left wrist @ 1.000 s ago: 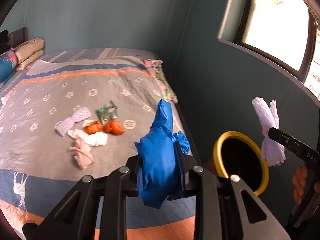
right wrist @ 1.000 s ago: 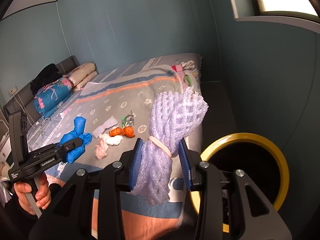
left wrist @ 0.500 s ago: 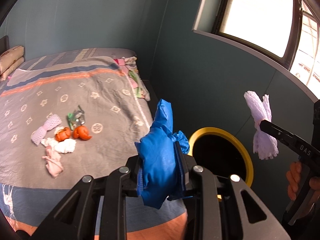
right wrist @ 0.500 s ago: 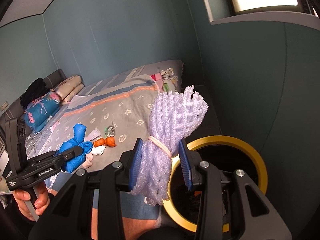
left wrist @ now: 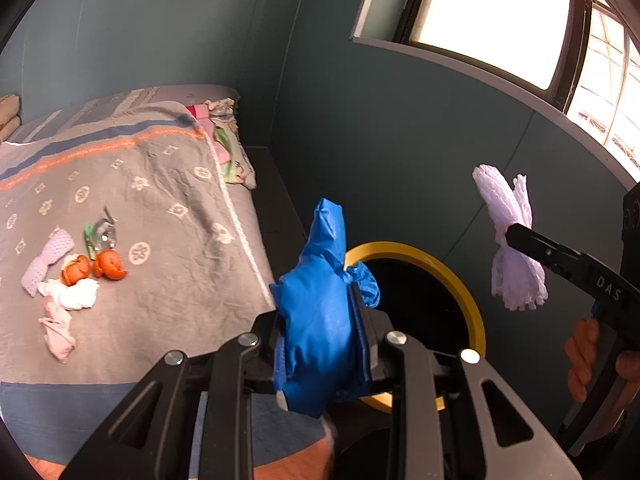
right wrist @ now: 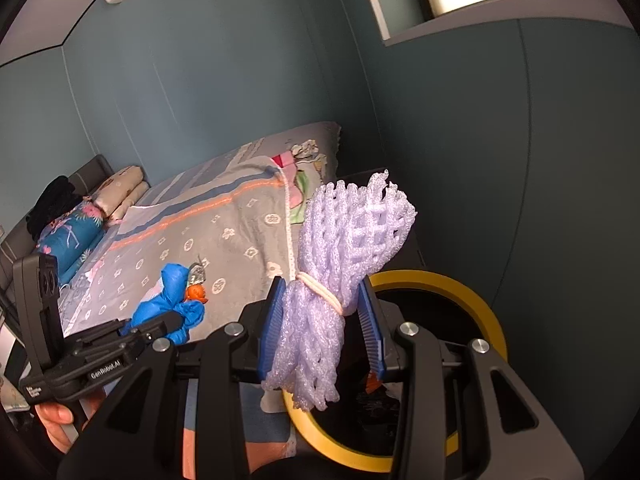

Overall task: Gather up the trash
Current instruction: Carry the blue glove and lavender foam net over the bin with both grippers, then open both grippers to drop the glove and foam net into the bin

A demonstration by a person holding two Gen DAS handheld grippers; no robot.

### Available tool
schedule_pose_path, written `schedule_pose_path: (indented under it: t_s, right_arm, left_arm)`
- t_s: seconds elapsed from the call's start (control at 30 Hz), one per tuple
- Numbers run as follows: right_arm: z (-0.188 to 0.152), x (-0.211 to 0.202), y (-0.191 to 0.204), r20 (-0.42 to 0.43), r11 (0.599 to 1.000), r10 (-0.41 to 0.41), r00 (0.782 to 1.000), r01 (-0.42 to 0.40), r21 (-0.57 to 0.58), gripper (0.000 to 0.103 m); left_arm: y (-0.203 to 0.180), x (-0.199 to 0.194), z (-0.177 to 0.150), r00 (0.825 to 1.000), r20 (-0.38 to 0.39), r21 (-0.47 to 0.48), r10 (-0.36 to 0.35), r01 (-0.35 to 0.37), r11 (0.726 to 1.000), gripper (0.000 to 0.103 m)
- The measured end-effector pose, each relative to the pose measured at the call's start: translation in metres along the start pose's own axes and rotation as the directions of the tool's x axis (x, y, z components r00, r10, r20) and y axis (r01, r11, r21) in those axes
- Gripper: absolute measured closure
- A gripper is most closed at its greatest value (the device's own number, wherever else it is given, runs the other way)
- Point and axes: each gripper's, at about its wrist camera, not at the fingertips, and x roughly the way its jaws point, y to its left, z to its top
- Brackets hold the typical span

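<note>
My left gripper [left wrist: 324, 334] is shut on a crumpled blue glove [left wrist: 320, 304], held just left of the yellow-rimmed bin [left wrist: 456, 280] beside the bed. My right gripper [right wrist: 320, 320] is shut on a bundle of lilac foam net [right wrist: 340, 264] tied with a cream band, above the bin's rim [right wrist: 476, 300]. From the left wrist the net [left wrist: 512, 248] hangs to the right of the bin. From the right wrist the glove [right wrist: 168, 304] shows at the lower left. On the grey bedspread lie orange peels [left wrist: 94, 270], a second foam net [left wrist: 46, 258], white tissue [left wrist: 76, 294], a pink scrap [left wrist: 58, 332] and a green wrapper [left wrist: 100, 236].
The bed [left wrist: 160, 200] fills the left side, with pillows [right wrist: 100, 208] at its head. A dark ledge [left wrist: 276, 208] runs between the bed and the teal wall. A window [left wrist: 500, 12] sits high on the right. A hand [left wrist: 588, 356] grips the right tool's handle.
Both grippers have swung to the right, away from the bed and closer to the bin. The trash on the bedspread has slid left in the left wrist view. Both grips are unchanged.
</note>
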Motion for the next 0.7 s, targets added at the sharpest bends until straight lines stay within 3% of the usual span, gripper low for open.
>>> schedule_pose_path:
  t_s: [0.7]
  right_arm:
    - [-0.003,0.037,-0.055,-0.035,0.992,-0.038,0.999,0.042,0.117,0.067]
  left_arm:
    - [-0.046,0.089,-0.013,0.99,-0.12,0.026,-0.071,0.075,0.997,0.079]
